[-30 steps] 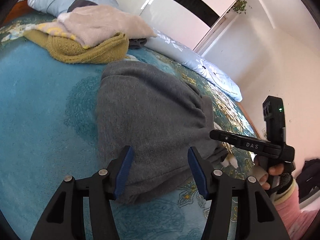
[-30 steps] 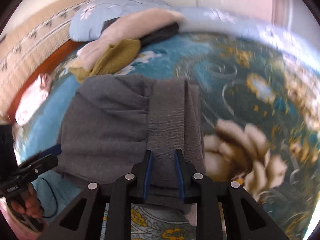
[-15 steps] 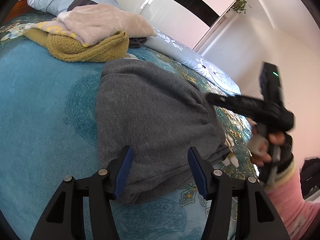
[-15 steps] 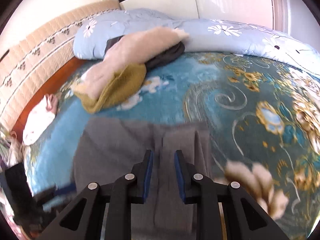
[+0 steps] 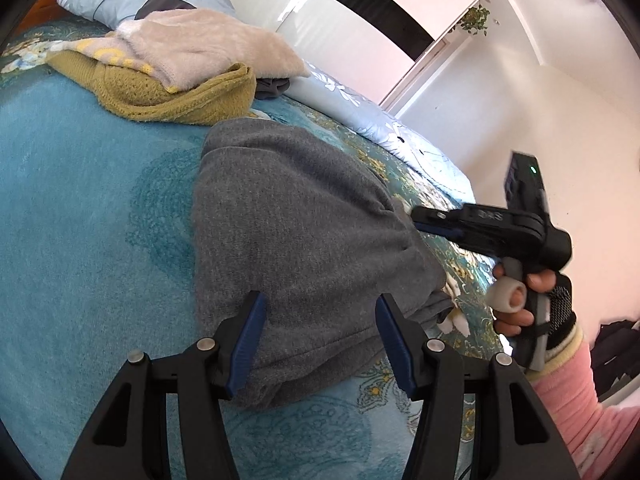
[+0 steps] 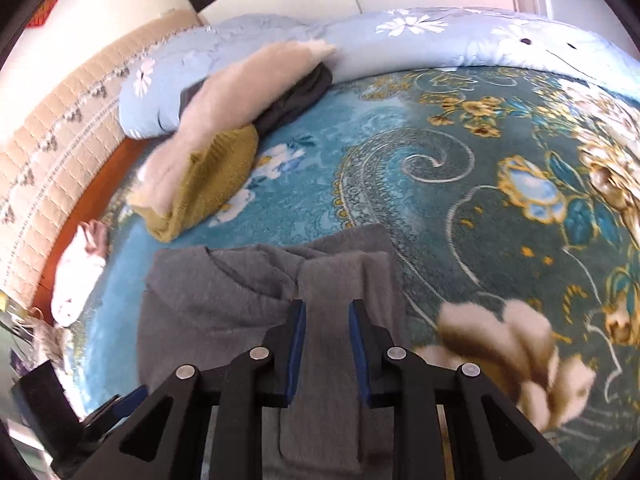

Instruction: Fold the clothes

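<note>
The grey garment (image 5: 304, 232) lies partly folded near the bed's (image 5: 80, 240) front edge: soft, thick, limp, best pinched at a hem or corner. My left gripper (image 5: 318, 336) hovers spread over its near edge, gripping nothing. My right gripper (image 6: 325, 344) tilts down above the folded strip, jaws opening, apparently clear of the cloth.

Home bedroom, bed with teal floral blanket (image 6: 440, 168), blue flowered pillows (image 6: 400, 40), padded headboard (image 6: 60, 132), piled clothes (image 5: 168, 68)
</note>
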The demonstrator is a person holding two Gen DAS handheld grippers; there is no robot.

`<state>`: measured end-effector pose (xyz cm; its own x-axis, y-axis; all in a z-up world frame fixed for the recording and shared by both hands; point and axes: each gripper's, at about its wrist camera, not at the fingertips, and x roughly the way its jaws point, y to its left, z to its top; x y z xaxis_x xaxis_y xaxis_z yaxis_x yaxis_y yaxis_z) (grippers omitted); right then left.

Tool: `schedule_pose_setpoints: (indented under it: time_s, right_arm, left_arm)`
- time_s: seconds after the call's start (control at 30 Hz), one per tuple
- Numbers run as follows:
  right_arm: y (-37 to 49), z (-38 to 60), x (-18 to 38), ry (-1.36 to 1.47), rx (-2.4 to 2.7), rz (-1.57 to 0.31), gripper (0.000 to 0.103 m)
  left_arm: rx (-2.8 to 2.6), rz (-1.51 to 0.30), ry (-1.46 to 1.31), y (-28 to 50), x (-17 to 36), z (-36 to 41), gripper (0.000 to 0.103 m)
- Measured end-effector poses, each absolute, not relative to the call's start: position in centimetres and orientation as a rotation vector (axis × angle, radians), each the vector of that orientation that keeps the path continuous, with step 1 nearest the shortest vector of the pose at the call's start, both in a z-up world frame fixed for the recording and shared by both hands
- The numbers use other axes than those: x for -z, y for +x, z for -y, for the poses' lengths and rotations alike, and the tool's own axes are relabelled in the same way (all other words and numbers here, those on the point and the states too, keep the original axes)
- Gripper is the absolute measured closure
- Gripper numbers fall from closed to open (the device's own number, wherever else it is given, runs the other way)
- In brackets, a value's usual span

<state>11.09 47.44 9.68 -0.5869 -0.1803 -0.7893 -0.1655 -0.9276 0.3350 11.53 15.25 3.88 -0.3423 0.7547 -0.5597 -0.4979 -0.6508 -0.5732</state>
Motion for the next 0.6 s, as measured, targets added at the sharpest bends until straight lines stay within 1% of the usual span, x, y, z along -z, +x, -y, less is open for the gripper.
schedule_pose_setpoints:
  time_s: [0.03,0.07,0.1,0.17,0.27,0.33,0.37,0.4,0.5,0.6]
  right_arm:
    - [11.7,-48.1,-9.4,1.422,2.725,0.641,0.066]
    - [12.3,-48.8,-9.2,1.42,2.724,0.685,0.054]
    - [12.9,-49.5,-8.9,1.417,2.722,0.73,0.046]
    - [13.7,-50.6,-8.2,1.394,2.684,0.832,0.041]
    - [13.5,-51.2,-6.6,1.352,2.553,0.986,0.037]
    - [13.0,-51.0,-6.1,1.339,2.495,0.997,0.033]
    - [12.9,-50.8,-5.9,1.338,2.489,0.992,0.028]
    - [12.8,-50.8,-5.6,1.35,2.485,0.993,0.027]
    - [12.5,-51.2,-4.4,1.383,2.456,1.063,0.027]
    - [12.4,-51.2,-4.3,1.386,2.452,1.08,0.027]
  left_arm:
    - [-2.048,0.385,-1.07,11.5,-3.9,-15.3,0.045]
    - [-2.049,0.382,-1.069,11.5,-3.9,-15.3,0.045]
    - [-2.05,0.38,-1.069,11.5,-3.9,-15.4,0.045]
    - [-2.05,0.378,-1.068,11.5,-3.9,-15.4,0.045]
    - [-2.045,0.391,-1.071,11.4,-4.5,-14.9,0.045]
    - [-2.055,0.401,-1.065,11.1,-5.3,-14.3,0.045]
    - [-2.093,0.392,-1.05,10.9,-6.0,-13.8,0.045]
    - [-2.129,0.392,-1.046,10.4,-6.4,-13.4,0.044]
    - [-2.196,0.408,-1.104,8.5,-6.3,-12.6,0.043]
    - [-2.156,0.481,-1.251,6.0,-3.9,-12.8,0.043]
